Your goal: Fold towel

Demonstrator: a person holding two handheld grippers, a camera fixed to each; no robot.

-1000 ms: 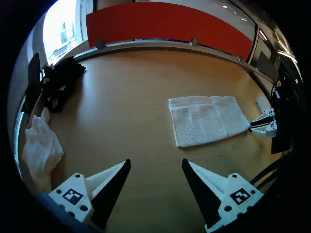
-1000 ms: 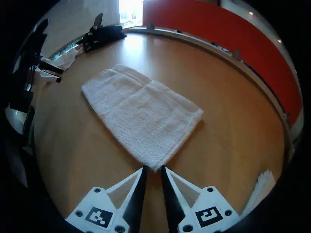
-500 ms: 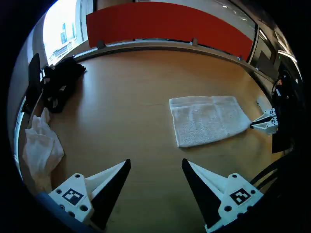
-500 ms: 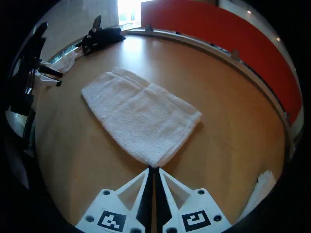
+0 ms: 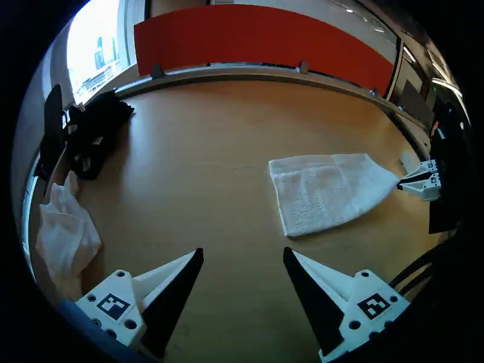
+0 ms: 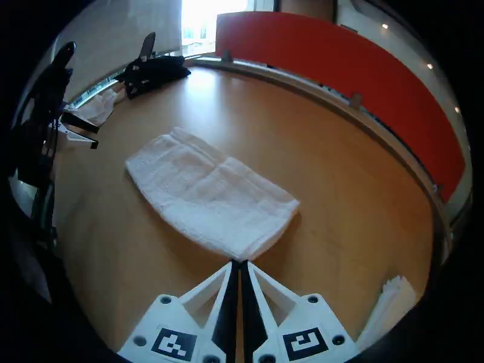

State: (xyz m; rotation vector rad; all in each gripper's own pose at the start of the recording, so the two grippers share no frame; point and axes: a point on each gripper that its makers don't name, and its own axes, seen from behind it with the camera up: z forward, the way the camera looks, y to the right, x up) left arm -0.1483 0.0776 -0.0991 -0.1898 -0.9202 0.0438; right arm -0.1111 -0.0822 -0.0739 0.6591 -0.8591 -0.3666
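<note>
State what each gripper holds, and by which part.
The right gripper pinches the towel by its nearest corner; the left gripper is open and holds nothing.

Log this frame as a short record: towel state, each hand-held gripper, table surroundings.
towel: white towel, folded, lying on the wooden table; one corner pulled to a point and apparently raised
right hand-held gripper: shut on that towel corner
left hand-held gripper: open, holding nothing, over bare table apart from the towel
other items: crumpled white cloth and black gear at the table edge
backdrop: red panel along the far edge
</note>
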